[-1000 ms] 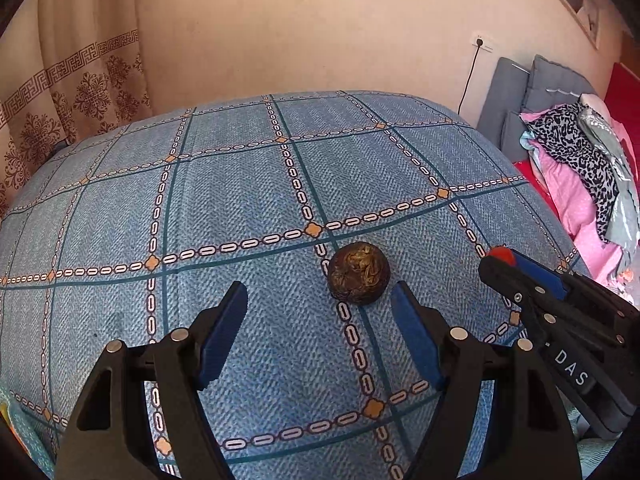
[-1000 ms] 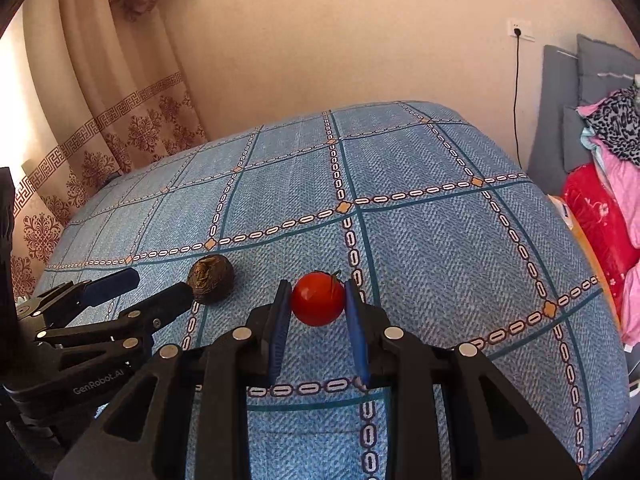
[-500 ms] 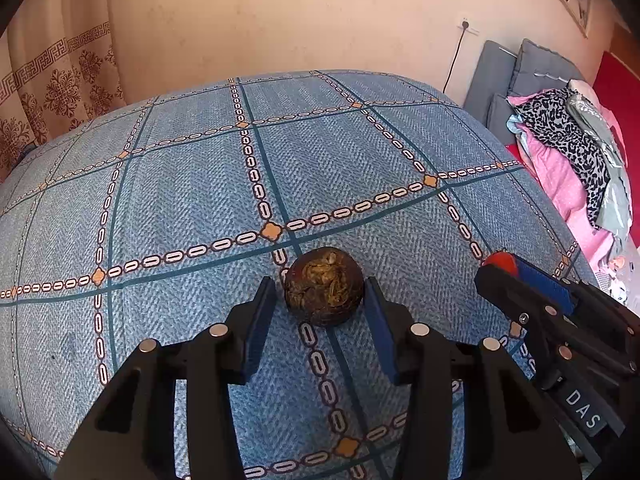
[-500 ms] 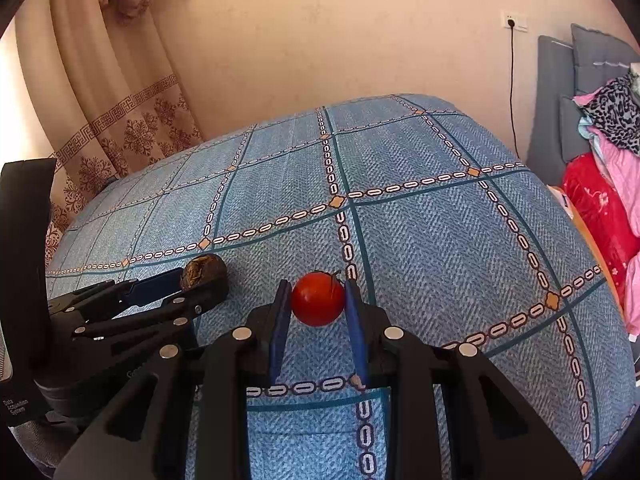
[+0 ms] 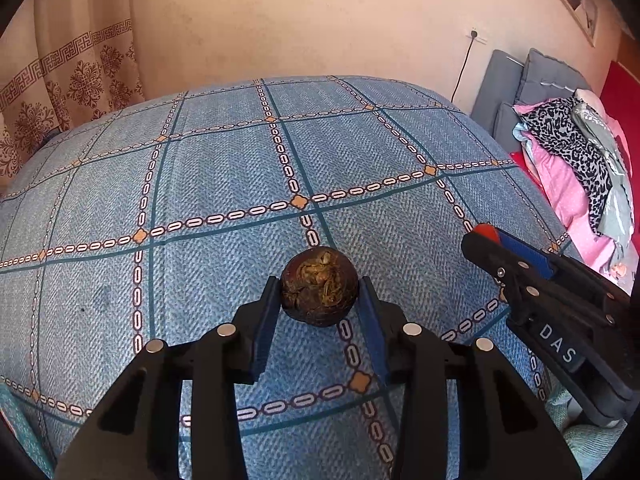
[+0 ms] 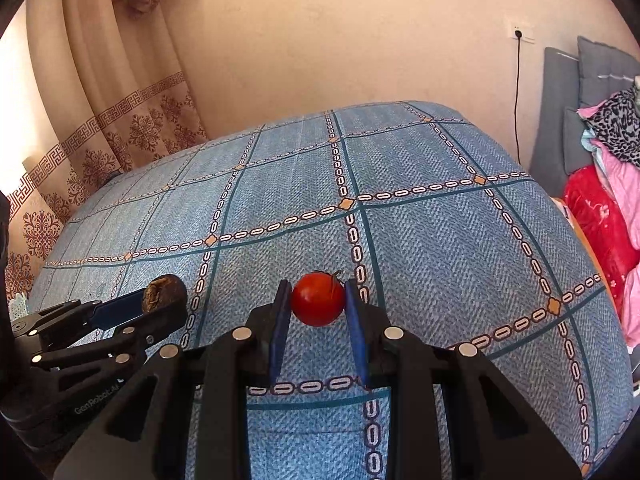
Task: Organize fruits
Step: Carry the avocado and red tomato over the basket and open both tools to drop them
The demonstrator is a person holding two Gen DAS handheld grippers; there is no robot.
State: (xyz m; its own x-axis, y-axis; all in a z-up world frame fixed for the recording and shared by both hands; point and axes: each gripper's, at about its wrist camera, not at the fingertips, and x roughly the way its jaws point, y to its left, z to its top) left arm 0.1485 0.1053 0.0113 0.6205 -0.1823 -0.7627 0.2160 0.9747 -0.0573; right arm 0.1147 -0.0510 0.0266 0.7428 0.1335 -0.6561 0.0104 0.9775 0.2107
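- Spreading across both views is a blue herringbone bedspread point(image 5: 208, 184) crossed by teal lines with white chain links and small orange diamonds; it fills the scene from near to far.
- Beyond its far left edge hangs a beige curtain point(image 6: 120, 120) with a brown key-pattern band and floral motifs.
- At the right lies a pile of pink, red and leopard-print clothes point(image 5: 576, 160) against a grey padded headboard point(image 6: 568, 92).
- Near the bottom of the left wrist view, the black left gripper point(image 5: 319, 292) with blue pads is closed narrowly onto a dark brown, wrinkled round fruit point(image 5: 319, 286), both pads touching its sides, right over a chain-link stripe.
- Near the bottom of the right wrist view, the black right gripper point(image 6: 318, 300) with blue pads grips a small red tomato point(image 6: 318, 299) with a thin dry stalk, pads pressed on either side.
- From the right wrist view, the brown fruit point(image 6: 164, 294) sits left of the tomato, well apart.
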